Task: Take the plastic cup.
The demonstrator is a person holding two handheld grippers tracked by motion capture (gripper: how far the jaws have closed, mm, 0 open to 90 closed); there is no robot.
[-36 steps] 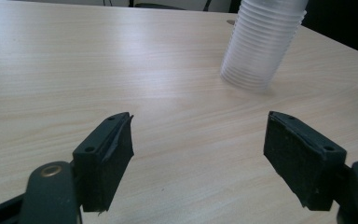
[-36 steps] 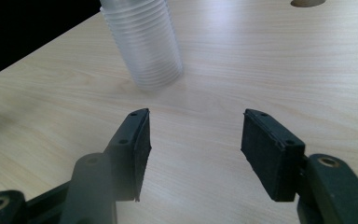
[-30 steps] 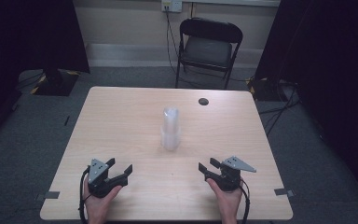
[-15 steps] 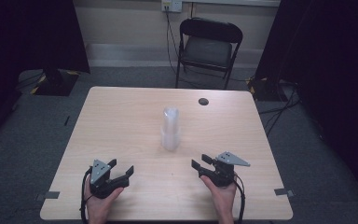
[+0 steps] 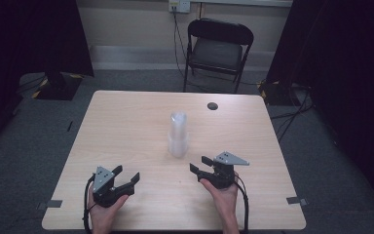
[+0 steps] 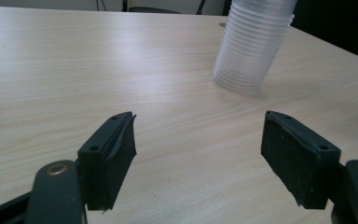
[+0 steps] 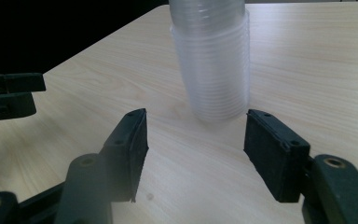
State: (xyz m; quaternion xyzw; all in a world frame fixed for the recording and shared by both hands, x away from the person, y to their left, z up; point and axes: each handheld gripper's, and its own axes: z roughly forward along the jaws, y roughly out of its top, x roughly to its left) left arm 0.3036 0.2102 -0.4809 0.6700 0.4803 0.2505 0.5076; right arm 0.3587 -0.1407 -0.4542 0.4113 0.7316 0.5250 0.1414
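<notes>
**Stack of clear cups on a table between two hand-held grippers**

Grey carpet surrounds a light wood-grain table (image 5: 126, 126), seen from the high view; dark curtains hang at both sides of the room. Behind the far edge of the table stands a black folding chair (image 5: 218, 48), below a wall outlet (image 5: 179, 6) from which a cable drops. A small dark round disc (image 5: 212, 106) sits in the tabletop near its far edge, right of centre.

Near the middle of the table stands an upright stack of clear plastic cups (image 5: 177, 135), nested mouth-down, its ribbed rims visible in both gripper views.

The left gripper (image 5: 125, 175), held in the person's left hand (image 5: 102, 214), rests near the front-left of the table, angled toward the stack but well apart from it. In the left gripper view its two black jaws stand wide apart with bare tabletop between them; the stack (image 6: 254, 44) lies ahead and to the upper right.

The right gripper (image 5: 199, 165), held in the right hand (image 5: 221, 192), lies near the stack, to its front right, without touching it. A grey three-cornered plate (image 5: 230, 159) tops it. In the right gripper view its jaws are spread wide and empty, with the stack (image 7: 212, 60) just ahead, roughly centred between them. The left gripper's jaws (image 7: 9, 95) show at that view's left edge.
</notes>
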